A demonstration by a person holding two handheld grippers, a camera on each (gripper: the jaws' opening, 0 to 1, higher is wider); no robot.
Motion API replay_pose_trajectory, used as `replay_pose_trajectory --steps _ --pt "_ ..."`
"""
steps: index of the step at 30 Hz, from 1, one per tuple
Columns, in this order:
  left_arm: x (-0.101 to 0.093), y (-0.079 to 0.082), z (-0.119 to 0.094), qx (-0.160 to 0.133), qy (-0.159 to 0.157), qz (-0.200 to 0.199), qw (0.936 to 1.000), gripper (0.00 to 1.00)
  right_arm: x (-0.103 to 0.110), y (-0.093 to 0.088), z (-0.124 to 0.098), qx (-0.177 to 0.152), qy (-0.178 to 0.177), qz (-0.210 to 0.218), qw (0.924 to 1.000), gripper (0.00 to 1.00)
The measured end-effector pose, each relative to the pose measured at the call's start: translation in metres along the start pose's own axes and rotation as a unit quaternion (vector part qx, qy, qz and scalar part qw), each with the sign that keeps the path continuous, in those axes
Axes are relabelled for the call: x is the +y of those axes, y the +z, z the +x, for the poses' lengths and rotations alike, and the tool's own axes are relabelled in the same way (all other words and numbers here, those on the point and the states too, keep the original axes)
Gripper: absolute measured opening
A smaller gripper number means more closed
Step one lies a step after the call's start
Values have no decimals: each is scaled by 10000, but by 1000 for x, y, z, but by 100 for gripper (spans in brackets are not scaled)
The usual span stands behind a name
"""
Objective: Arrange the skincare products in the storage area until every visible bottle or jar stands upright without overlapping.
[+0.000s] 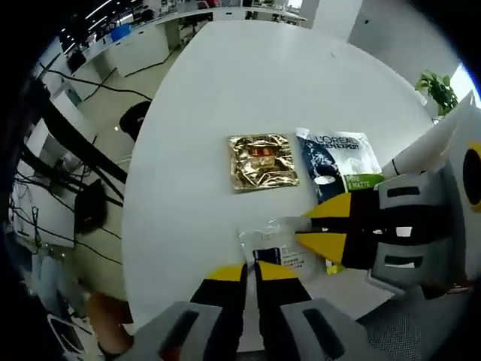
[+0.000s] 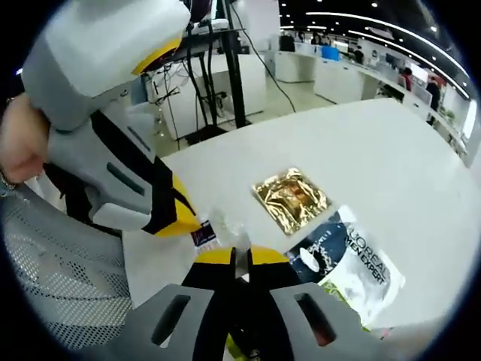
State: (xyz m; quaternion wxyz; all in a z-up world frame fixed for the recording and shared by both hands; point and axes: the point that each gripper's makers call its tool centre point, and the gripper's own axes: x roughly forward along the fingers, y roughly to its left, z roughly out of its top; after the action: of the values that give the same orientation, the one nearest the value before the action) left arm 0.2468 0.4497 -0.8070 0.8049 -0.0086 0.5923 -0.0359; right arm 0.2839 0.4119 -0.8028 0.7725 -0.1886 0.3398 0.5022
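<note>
1. White, smooth and rounded, the table (image 1: 248, 90) in the left gripper view bears three flat sachets. A crinkled gold foil sachet (image 1: 261, 161) lies mid-table; its print cannot be read. Just to its right lies a glossy dark blue and white L'Oréal sachet (image 1: 340, 162), lettered "L'OREAL" with a green band.
2. Clear plastic sachet (image 1: 274, 247) with a dark label lies just ahead of the left gripper (image 1: 249, 272), whose yellow-tipped jaws stand nearly together, gripping nothing. The right gripper (image 1: 322, 226) enters from the right, its jaws slightly parted beside the clear sachet.
3. In the right gripper view, the right gripper (image 2: 240, 257) shows its jaws almost closed and empty. The clear plastic sachet (image 2: 218, 228) lies just beyond its tips, touching the left gripper (image 2: 184, 214).
4. Beyond lie the gold foil sachet (image 2: 291, 198) and the sachet reading "L'OREAL MEN EXPERT" (image 2: 347, 263), near each other on the white table (image 2: 361, 143).
5. Grey mesh chair (image 2: 60, 278) stands at lower left.
</note>
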Motion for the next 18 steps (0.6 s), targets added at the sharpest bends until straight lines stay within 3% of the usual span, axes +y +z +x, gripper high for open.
replay_pose_trajectory --steps 4,8,9,10,13,15,16,17,18 --pt "4 2 0 -84 17 -42 10000 4 -5 5 -3 -63 -58 4 10000 6" --pt "5 4 1 -156 -5 34 9999 4 -13 12 -13 -276 -380 -115 9988 1" --pt "5 4 1 -156 2 48 9999 4 -11 15 -14 -382 -352 -159 9985 1" --pt "5 4 1 -163 12 72 9998 4 -2 17 -12 -503 -108 -180 9985 1" --pt "6 4 1 -185 37 118 9998 4 27 4 -8 -273 610 91 9977 1" --pt "7 5 1 -197 44 109 9997 4 32 -10 -4 23 627 166 9979 1" --pt "6 4 1 -201 40 101 9997 5 29 -12 0 -8 522 97 9986 0" --pt "7 4 1 -206 39 89 9997 5 28 -1 -1 -362 499 -12 9981 0" --pt "7 4 1 -215 46 76 9997 5 29 -6 -2 -258 485 -58 9985 0"
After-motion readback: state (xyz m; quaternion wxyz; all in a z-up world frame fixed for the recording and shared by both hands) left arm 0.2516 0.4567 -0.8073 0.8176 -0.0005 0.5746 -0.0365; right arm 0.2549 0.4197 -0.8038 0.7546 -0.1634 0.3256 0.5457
